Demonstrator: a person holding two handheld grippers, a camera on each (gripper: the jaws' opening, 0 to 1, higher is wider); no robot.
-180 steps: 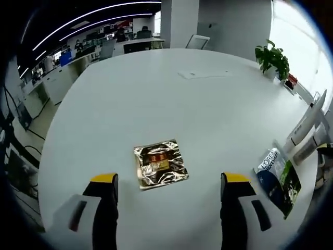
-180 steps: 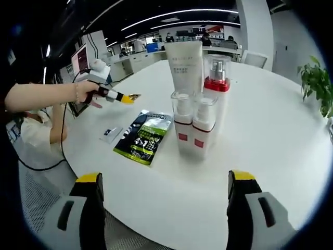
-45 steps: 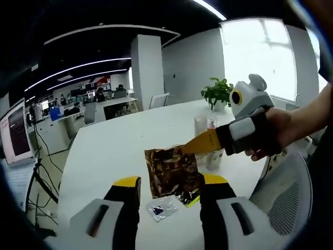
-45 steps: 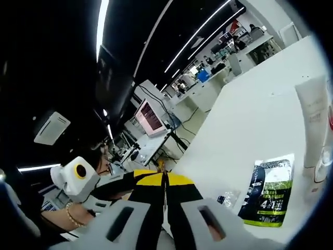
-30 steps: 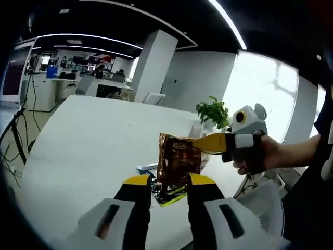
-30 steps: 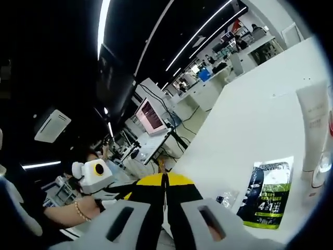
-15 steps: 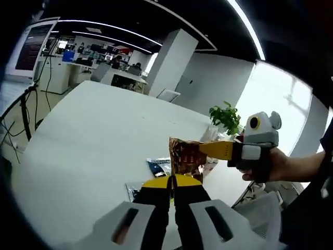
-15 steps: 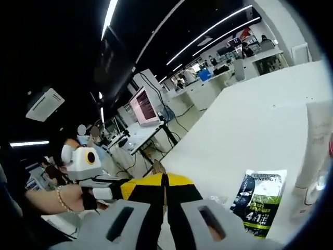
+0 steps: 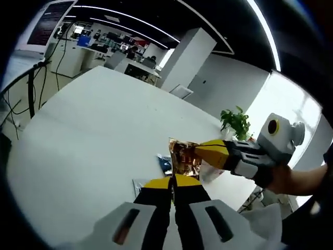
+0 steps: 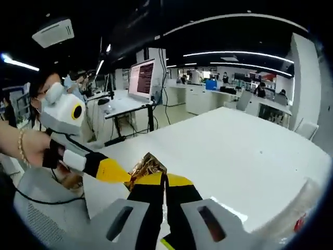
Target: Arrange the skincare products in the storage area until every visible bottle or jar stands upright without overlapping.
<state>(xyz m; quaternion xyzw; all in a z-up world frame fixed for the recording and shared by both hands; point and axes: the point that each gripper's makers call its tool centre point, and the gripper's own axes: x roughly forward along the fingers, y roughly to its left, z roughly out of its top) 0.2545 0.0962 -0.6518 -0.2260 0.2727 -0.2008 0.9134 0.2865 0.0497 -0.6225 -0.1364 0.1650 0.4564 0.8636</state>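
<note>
White table (image 9: 93, 125) lies open beyond the foil sachet (image 9: 182, 156) (nothing blocking).

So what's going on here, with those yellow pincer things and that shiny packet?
A person is holding a hand-held claw in each hand over a white table. Both claws are pinching the same shiny gold foil sachet and holding it up above the table: the left claw grips its lower edge, and the right claw grips it from the side. Both are closed on it. A green and black sachet lies flat on the table beyond.
</note>
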